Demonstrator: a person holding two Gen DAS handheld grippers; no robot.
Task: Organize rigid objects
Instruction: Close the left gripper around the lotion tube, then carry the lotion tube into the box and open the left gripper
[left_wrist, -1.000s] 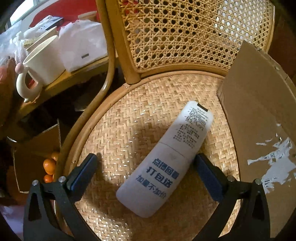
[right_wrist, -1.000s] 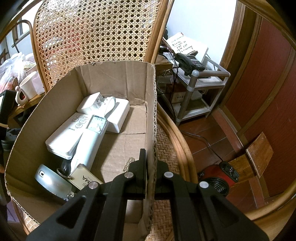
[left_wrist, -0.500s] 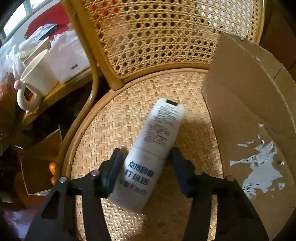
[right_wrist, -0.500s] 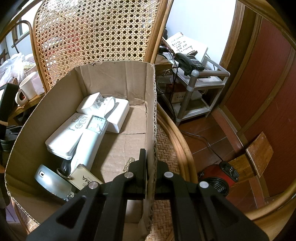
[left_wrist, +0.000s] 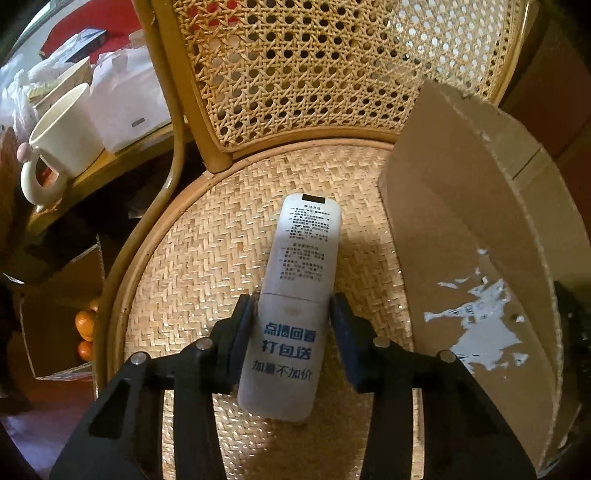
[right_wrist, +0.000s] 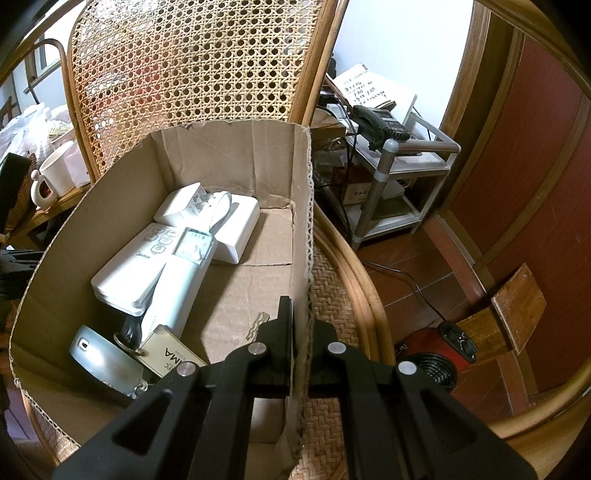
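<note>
1. The rattan chair (left_wrist: 207, 266) is our landmark: woven round seat, open cane back, filling both views.
2. On the chair seat, at its right side in the left wrist view, stands the cardboard box (left_wrist: 461, 258), top open, one wall scuffed with white torn patches.
3. Inside the box, seen from the right wrist view, lies a white remote (right_wrist: 129, 266) with round buttons, and a longer pale remote with a small screen (right_wrist: 181, 284) rests across it!
4. Behind those, toward the chair back, sits a white block-shaped adapter (right_wrist: 236, 225); nearest the camera lie a silver oval gadget (right_wrist: 99, 354) and a keyring tag (right_wrist: 166, 354).
5. Over the middle of the chair seat, left of the box, is the white remote control (left_wrist: 295, 306), back side up with blue and black print, its far end pointing at the chair back.
6. The left claw (left_wrist: 291, 332) is closing, its blue pads hard against both sides of that remote's lower half, pinching it.
7. The right claw (right_wrist: 301, 332) is pressed together on the box's right wall, one finger inside, one outside.
8. Off to the left of the chair, a cream mug (left_wrist: 62, 147) stands on a wooden bench (left_wrist: 110, 162).
</note>
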